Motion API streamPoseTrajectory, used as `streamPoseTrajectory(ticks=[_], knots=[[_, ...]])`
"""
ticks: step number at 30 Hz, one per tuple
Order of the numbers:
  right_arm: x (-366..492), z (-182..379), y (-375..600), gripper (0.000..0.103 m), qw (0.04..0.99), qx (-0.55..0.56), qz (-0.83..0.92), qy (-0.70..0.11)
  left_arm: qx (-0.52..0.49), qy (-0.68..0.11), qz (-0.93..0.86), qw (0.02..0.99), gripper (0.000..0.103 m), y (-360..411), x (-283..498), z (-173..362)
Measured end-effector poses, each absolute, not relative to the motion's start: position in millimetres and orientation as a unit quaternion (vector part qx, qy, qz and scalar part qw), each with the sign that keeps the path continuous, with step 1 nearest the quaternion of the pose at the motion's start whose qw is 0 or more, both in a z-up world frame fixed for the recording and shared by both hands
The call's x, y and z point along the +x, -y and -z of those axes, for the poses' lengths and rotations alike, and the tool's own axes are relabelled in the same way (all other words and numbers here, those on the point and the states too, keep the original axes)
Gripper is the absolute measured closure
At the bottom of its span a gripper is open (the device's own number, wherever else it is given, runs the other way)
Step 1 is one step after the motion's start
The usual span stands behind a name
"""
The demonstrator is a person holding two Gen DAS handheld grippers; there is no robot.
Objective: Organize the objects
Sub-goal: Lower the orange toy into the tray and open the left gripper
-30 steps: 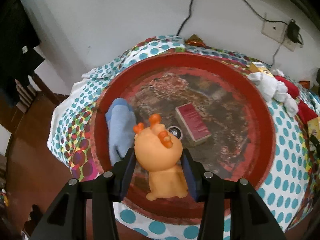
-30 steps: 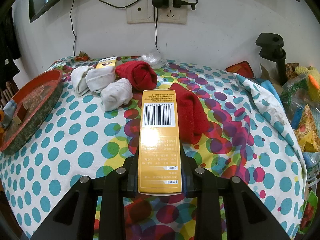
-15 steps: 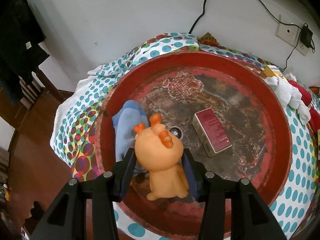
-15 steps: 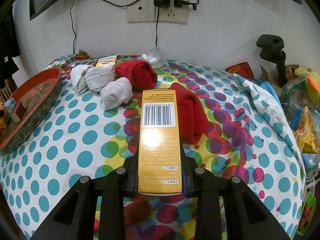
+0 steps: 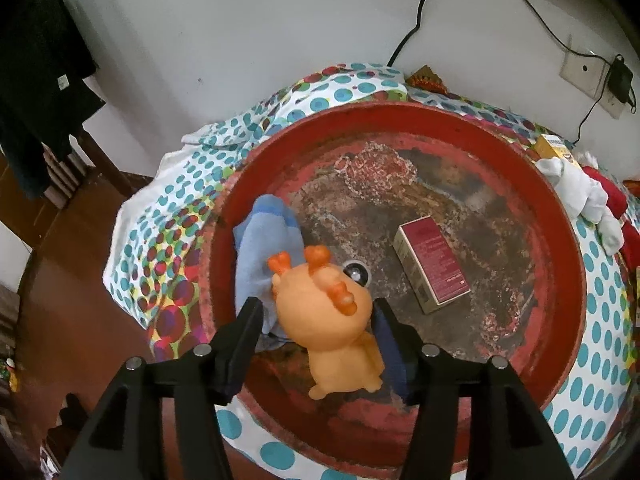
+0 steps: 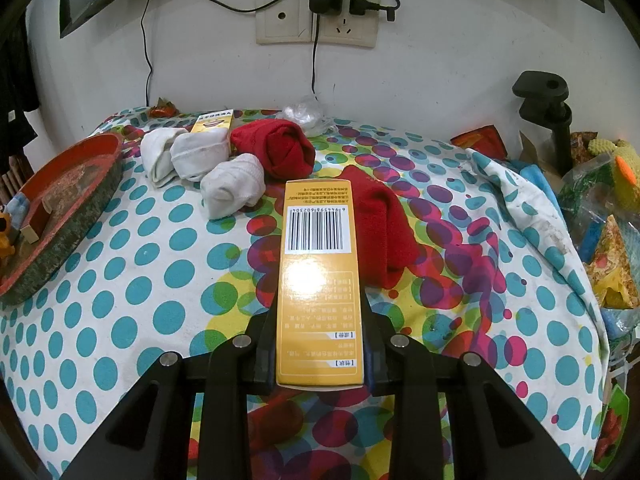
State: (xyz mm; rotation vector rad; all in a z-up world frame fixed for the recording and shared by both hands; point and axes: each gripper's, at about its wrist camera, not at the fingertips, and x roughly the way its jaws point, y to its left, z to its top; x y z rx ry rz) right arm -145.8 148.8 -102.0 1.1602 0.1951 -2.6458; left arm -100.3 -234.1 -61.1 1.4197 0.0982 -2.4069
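Observation:
An orange toy animal (image 5: 324,316) stands in the round red tray (image 5: 560,248), leaning a little to the right. My left gripper (image 5: 316,308) straddles it. Its jaws are opening and a gap shows between the left finger (image 5: 248,320) and the toy. A blue sock (image 5: 268,240), a maroon box (image 5: 432,264) and a small round metal piece (image 5: 356,272) also lie in the tray. My right gripper (image 6: 320,320) is shut on a long yellow box (image 6: 316,280), held above the dotted cloth (image 6: 140,292). In the right wrist view the red tray (image 6: 80,208) sits at the far left.
White socks (image 6: 200,156), a rolled red sock (image 6: 276,148), a flat red sock (image 6: 380,220) and a second yellow box (image 6: 214,120) lie at the back of the table. Bags and clutter (image 6: 608,216) crowd the right edge. A black clamp stand (image 6: 548,100) rises there.
The left jaws have spread apart and no longer press the orange toy, which now rests in the tray tipped slightly right. The right gripper and its yellow box have not moved.

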Motion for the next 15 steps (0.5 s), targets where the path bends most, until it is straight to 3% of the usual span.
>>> streamPoseTrajectory(ticks=[15], knots=[[-145.4,102.3,-154.2,0.074,0.117,0.397,0.907,-0.078,0.470,-0.007,0.869,0.154,0.041,222.5,-78.7,37.6]])
